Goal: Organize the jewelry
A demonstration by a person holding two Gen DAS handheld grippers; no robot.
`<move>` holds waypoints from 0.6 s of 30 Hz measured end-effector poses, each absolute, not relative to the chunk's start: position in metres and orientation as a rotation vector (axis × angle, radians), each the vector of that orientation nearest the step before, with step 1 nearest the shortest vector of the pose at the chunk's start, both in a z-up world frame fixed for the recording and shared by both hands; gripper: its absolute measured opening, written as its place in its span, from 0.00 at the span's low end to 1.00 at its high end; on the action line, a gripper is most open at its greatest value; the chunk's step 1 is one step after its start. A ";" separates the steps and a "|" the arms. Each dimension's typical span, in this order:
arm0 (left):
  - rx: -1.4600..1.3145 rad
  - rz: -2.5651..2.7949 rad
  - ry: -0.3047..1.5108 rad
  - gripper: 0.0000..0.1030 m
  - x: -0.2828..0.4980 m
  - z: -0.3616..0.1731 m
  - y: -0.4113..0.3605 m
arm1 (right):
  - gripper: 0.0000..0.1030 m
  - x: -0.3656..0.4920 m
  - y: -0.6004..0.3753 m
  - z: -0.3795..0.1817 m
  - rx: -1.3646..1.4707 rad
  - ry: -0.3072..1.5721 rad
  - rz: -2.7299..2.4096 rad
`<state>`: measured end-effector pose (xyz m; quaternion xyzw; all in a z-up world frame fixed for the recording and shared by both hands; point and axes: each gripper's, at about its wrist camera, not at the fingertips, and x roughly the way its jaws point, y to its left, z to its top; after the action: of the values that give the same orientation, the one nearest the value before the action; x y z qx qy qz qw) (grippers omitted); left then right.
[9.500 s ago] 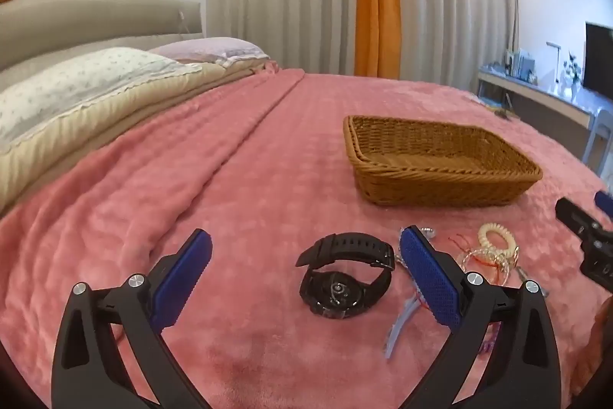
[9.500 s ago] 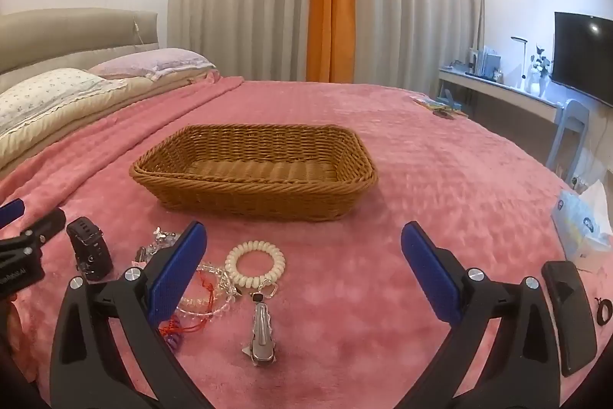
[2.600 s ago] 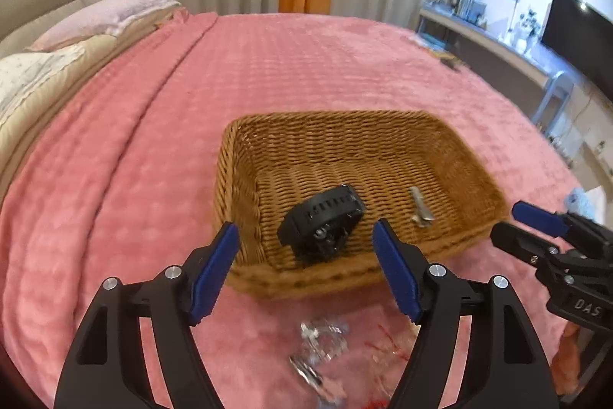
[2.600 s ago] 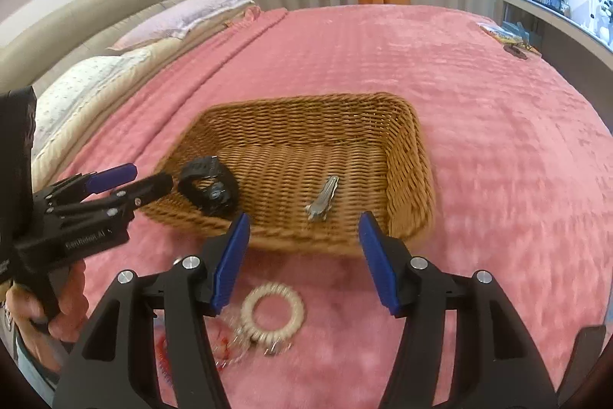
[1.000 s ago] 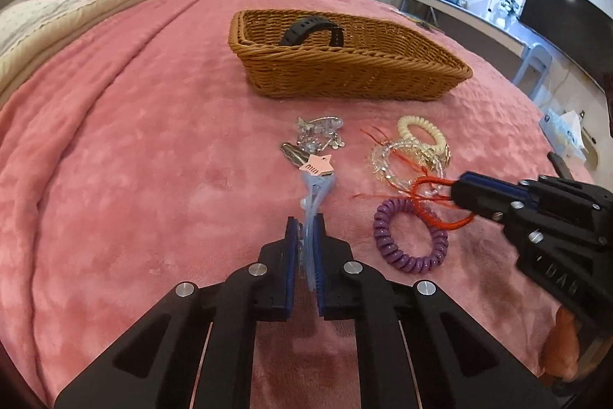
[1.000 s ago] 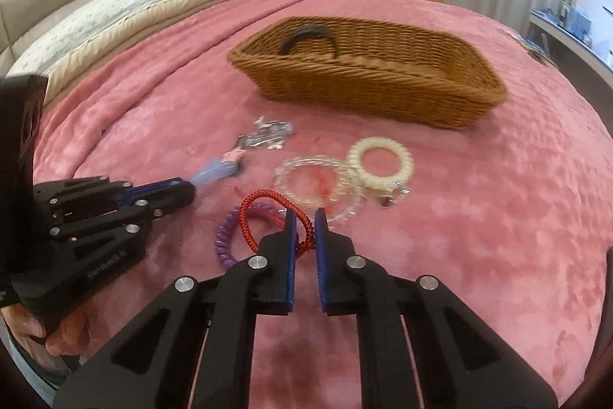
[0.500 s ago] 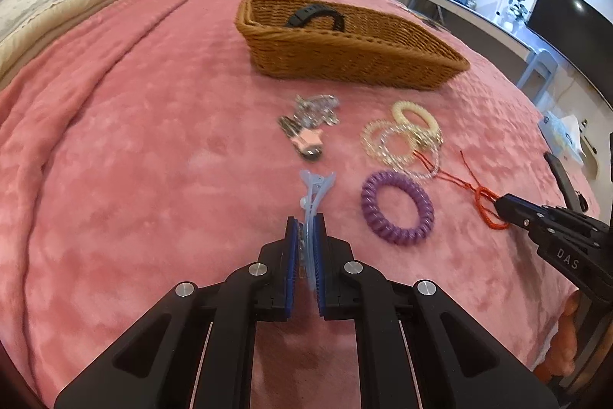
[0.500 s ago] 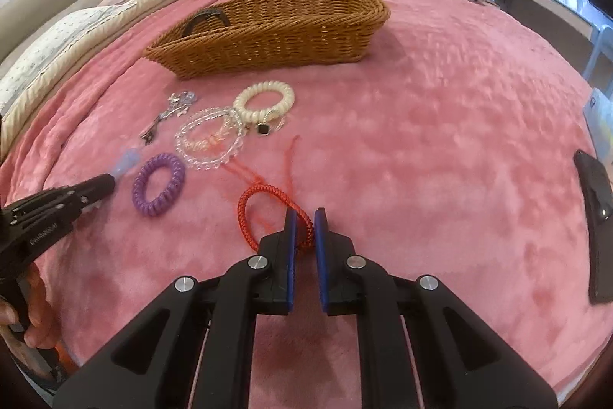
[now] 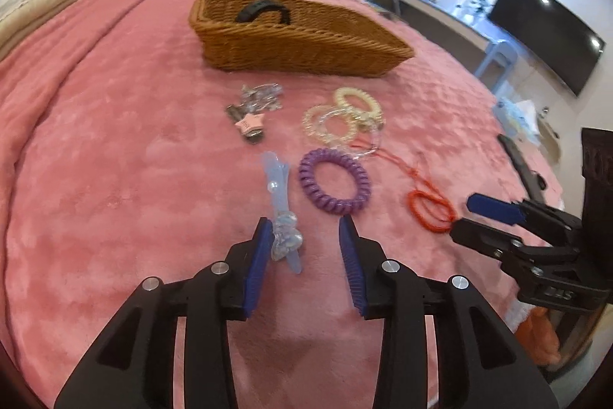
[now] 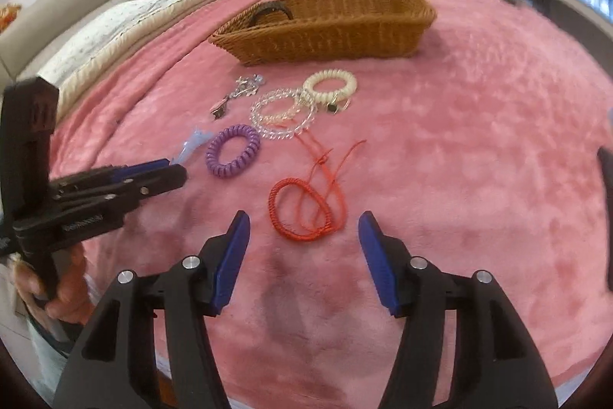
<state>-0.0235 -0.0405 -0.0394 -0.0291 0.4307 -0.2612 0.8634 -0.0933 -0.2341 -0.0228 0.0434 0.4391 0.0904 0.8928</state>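
Note:
My left gripper (image 9: 306,232) is open; a pale blue hair clip (image 9: 279,206) lies on the pink blanket between its jaws, close to the left finger. My right gripper (image 10: 302,229) is open just behind a red cord bracelet (image 10: 306,206), which also shows in the left wrist view (image 9: 429,209). A purple coil hair tie (image 9: 335,184), a clear bead bracelet (image 9: 325,125), a cream coil tie (image 9: 358,100) and small clips with a pink star (image 9: 251,121) lie beyond. The wicker basket (image 9: 291,41) holds a black watch (image 9: 264,10).
The pink blanket (image 9: 95,140) covers the bed. Pillows (image 10: 126,10) lie at the far left. A dark flat object (image 10: 605,179) lies at the right edge of the bed. A desk and a TV (image 9: 544,33) stand beyond the bed on the right.
Both grippers have opened. The blue clip and the red cord bracelet, held half a second ago, now lie on the blanket, pulled apart from the pile.

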 end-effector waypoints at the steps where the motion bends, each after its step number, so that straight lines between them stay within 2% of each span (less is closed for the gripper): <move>1: -0.062 -0.552 0.896 0.34 -0.024 -0.038 -0.040 | 0.54 -0.093 -0.233 -0.021 0.070 0.901 0.178; 9: -0.017 -0.430 0.897 0.35 -0.009 -0.049 -0.042 | 0.54 -0.079 -0.227 -0.036 0.006 0.924 0.170; 12: -0.009 -0.438 0.887 0.41 -0.009 -0.049 -0.045 | 0.54 -0.077 -0.220 -0.042 -0.030 0.922 0.156; 18: 0.009 -0.418 0.876 0.42 -0.010 -0.051 -0.048 | 0.54 -0.075 -0.210 -0.045 -0.086 0.906 0.126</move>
<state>-0.0096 -0.0480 -0.0506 0.0045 0.4209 -0.2007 0.8846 -0.0752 -0.2104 -0.0451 -0.0416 0.4372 0.0610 0.8963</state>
